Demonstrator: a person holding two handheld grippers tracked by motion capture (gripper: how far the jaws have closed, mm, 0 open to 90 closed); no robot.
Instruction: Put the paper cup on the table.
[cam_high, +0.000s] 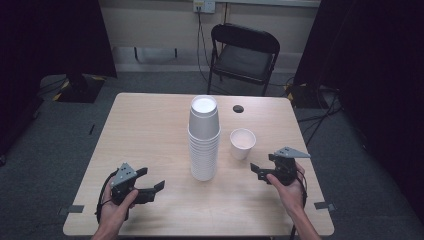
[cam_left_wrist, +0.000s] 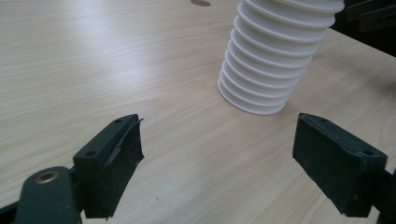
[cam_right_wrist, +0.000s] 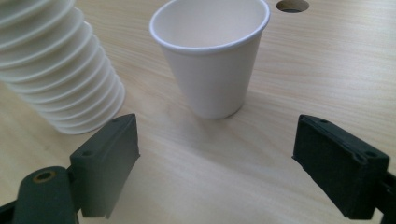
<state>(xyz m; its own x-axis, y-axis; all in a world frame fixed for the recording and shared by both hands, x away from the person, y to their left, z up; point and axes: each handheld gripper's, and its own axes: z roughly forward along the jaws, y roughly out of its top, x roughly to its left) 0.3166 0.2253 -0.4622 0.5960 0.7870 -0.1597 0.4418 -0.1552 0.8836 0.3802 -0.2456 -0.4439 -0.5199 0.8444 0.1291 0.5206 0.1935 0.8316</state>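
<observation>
Just ahead of the right gripper's (cam_high: 264, 168) black jaws stands a plain white cup (cam_right_wrist: 212, 56), and to their left a white, ribbed-looking stack of cups (cam_right_wrist: 56, 70) (rims banding it). The counter (cam_high: 150, 130) is pale wood grain, and the left gripper (cam_high: 150, 181) wears a grey plate.

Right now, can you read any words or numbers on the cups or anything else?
No readable text anywhere.
Stack of cups: plain white, no print.
Single cup: plain white, no print.
Table: bare wood, no label.
Wall socket: any marking too small to read.
</observation>
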